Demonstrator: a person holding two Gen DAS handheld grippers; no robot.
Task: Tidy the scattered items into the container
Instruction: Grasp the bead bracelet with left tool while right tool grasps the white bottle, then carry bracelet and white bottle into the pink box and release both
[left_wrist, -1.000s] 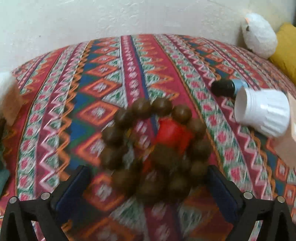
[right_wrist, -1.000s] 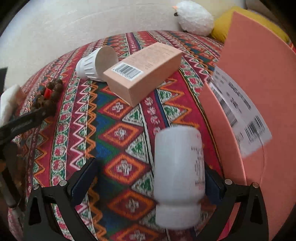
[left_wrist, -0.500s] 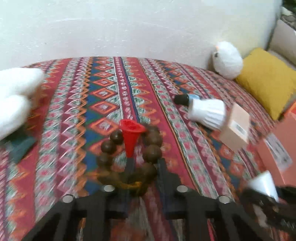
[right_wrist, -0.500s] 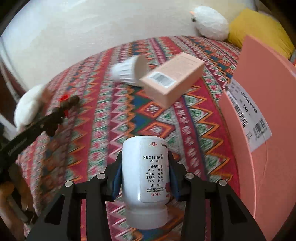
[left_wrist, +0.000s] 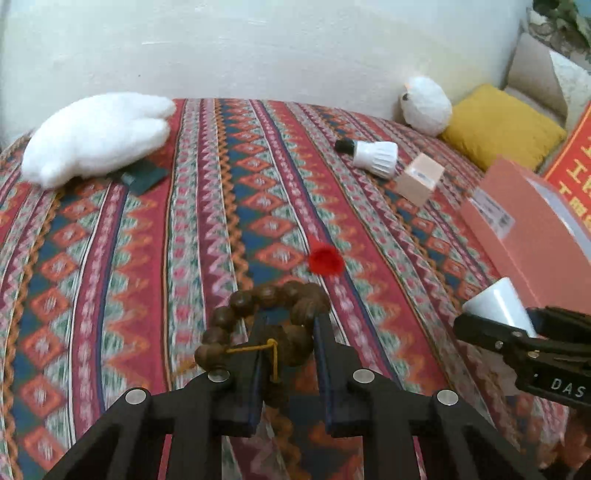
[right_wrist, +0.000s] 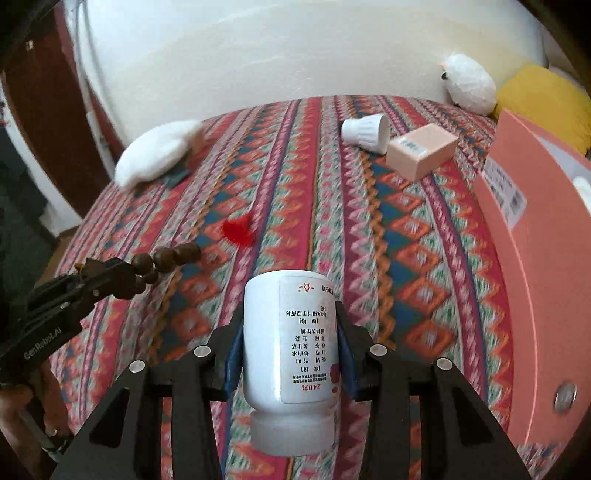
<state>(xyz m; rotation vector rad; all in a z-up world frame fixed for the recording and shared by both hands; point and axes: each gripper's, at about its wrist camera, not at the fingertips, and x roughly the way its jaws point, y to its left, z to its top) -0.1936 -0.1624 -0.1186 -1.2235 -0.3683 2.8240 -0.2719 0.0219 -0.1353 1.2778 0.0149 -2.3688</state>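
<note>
Patterned bedspread (left_wrist: 110, 280), pink container (right_wrist: 546, 258), left claw (left_wrist: 288, 332) gripping bead bracelet (left_wrist: 258, 317), right claw (right_wrist: 290, 354) gripping white bottle (right_wrist: 288, 354)

Two black hand-held grippers (left_wrist: 288, 354) (right_wrist: 290, 354), blue finger pads (right_wrist: 233, 354), silver screws, white lettering.

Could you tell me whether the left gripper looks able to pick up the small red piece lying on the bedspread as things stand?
Probably not yet: the left gripper is shut on the bead bracelet. The red piece lies uncovered just ahead, with nothing between.
</note>
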